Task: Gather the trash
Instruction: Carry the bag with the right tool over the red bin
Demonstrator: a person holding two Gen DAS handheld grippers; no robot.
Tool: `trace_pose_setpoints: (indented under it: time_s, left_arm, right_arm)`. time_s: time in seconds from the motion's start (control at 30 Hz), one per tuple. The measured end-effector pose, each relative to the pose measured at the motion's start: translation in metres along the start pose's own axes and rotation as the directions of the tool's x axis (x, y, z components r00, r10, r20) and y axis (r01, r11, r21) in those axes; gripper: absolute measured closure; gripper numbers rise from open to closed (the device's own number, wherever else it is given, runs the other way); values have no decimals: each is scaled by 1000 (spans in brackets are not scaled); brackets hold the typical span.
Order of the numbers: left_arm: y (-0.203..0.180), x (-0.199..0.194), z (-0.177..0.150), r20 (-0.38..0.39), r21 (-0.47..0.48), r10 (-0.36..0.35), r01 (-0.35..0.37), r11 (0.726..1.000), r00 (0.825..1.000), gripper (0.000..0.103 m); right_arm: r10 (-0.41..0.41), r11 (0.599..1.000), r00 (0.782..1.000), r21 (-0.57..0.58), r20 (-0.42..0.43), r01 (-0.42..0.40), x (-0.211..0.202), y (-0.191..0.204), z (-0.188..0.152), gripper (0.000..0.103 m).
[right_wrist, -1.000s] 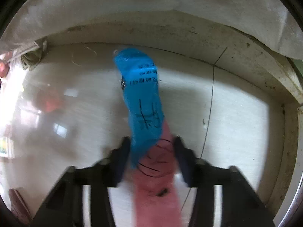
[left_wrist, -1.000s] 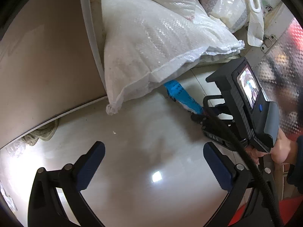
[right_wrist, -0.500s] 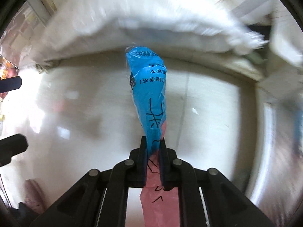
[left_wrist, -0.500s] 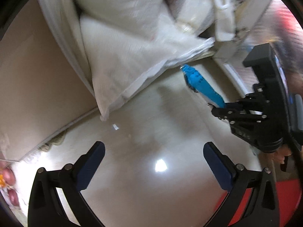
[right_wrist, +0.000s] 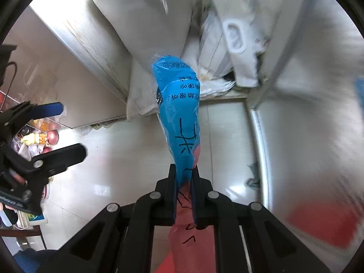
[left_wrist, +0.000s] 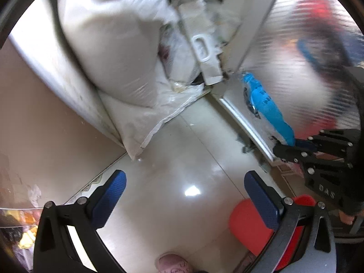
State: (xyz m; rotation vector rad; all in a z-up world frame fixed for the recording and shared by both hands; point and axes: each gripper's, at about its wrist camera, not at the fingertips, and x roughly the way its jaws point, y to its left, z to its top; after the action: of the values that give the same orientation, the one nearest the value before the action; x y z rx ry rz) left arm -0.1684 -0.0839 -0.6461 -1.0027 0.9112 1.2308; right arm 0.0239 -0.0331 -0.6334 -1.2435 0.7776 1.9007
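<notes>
A blue and pink plastic wrapper (right_wrist: 179, 113) with black print hangs in the air, pinched near its middle by my right gripper (right_wrist: 184, 177), which is shut on it. From the left wrist view the same wrapper (left_wrist: 266, 107) sticks out of the right gripper (left_wrist: 293, 143) at the right, well above the floor. My left gripper (left_wrist: 186, 191) stands open over the glossy tiles with nothing between its blue pads; it also shows at the left edge of the right wrist view, left gripper (right_wrist: 52, 132).
White woven sacks (left_wrist: 127, 52) are piled in a corner beside a beige cabinet (left_wrist: 41, 118). A metal door frame (left_wrist: 248, 122) with ribbed glass stands at the right. Something red (left_wrist: 250, 223) lies on the floor. Fruit and clutter (right_wrist: 41, 138) sit at the left.
Both grippers have risen well above the floor. The right gripper's jaws closed on the wrapper and lifted it off the tiles. The left gripper stayed open.
</notes>
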Motion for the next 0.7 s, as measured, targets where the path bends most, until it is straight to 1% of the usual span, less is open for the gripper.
trace_pose_setpoints:
  time_s: [0.07, 0.13, 0.27, 0.37, 0.47, 0.57, 0.7]
  left_arm:
    - [-11, -17, 6, -6, 16, -12, 12, 1000, 1000, 0]
    - [-25, -30, 10, -13, 47, -15, 16, 999, 1000, 0]
    - [-57, -52, 12, -25, 120, -29, 32, 992, 999, 0]
    - [-81, -64, 11, -36, 173, -41, 46, 984, 999, 0]
    - [-103, -63, 8, -57, 209, -55, 65, 976, 997, 0]
    - [-122, -59, 3, -76, 237, -54, 71, 969, 996, 0]
    - [-146, -47, -12, -111, 261, -58, 86, 962, 992, 0]
  right_arm:
    - [-32, 999, 999, 22, 7, 32, -18, 5, 4, 94]
    - [-38, 997, 999, 67, 11, 37, -33, 7, -8, 94]
    - [-42, 988, 999, 152, 18, 39, -66, -7, -28, 94]
    - [-48, 977, 999, 207, 26, 42, -75, -11, -44, 94]
    - [-48, 960, 999, 275, 17, 42, -80, -18, -64, 94]
    - [-65, 949, 998, 311, 10, 59, -90, -23, -87, 94]
    - [-61, 930, 998, 361, -26, 66, -81, -38, -116, 94]
